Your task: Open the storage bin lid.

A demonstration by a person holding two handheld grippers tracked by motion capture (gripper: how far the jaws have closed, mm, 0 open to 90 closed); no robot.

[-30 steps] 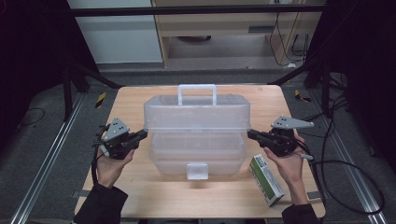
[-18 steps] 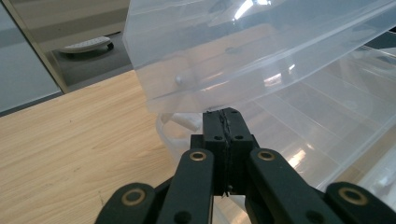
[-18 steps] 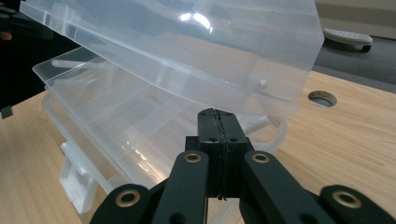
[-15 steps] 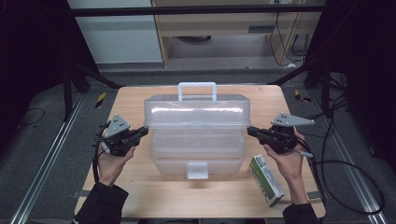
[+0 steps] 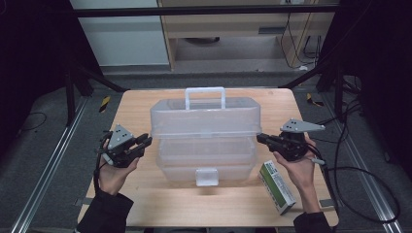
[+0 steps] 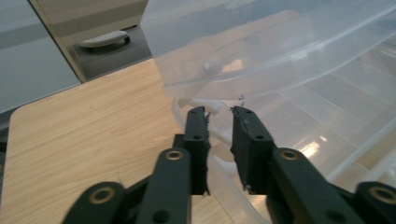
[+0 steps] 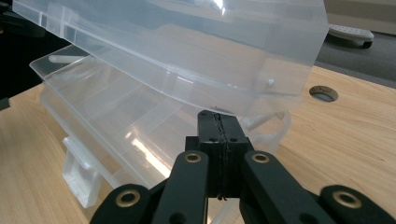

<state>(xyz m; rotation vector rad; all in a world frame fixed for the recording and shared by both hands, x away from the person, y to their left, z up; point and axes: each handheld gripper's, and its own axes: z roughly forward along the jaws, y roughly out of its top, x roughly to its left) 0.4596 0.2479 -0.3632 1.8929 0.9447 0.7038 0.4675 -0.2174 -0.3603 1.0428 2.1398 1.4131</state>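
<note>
A clear plastic tiered box (image 5: 206, 145) with a white handle (image 5: 205, 97) stands mid-table, its upper tier (image 5: 206, 116) lifted off the lower tray. My left gripper (image 5: 145, 141) is at the box's left end. In the left gripper view it (image 6: 218, 112) is open by a narrow gap over the lower tray's rim, with a white hinge piece (image 6: 212, 108) at its tips. My right gripper (image 5: 260, 138) is at the box's right end. Seen in the right gripper view, it (image 7: 219, 114) is shut with nothing between the jaws, just under the upper tier's end wall (image 7: 280, 70).
A green and white carton (image 5: 277, 187) lies on the wooden table (image 5: 136, 109) beside the box's front right corner, under the right hand. The box's front latch (image 5: 206, 177) faces the near edge. A round cable hole (image 7: 323, 93) sits in the table beyond the box.
Both grippers have stayed at the box's ends, with only a slight upward creep. The upper tier looks a touch higher than a second ago.
</note>
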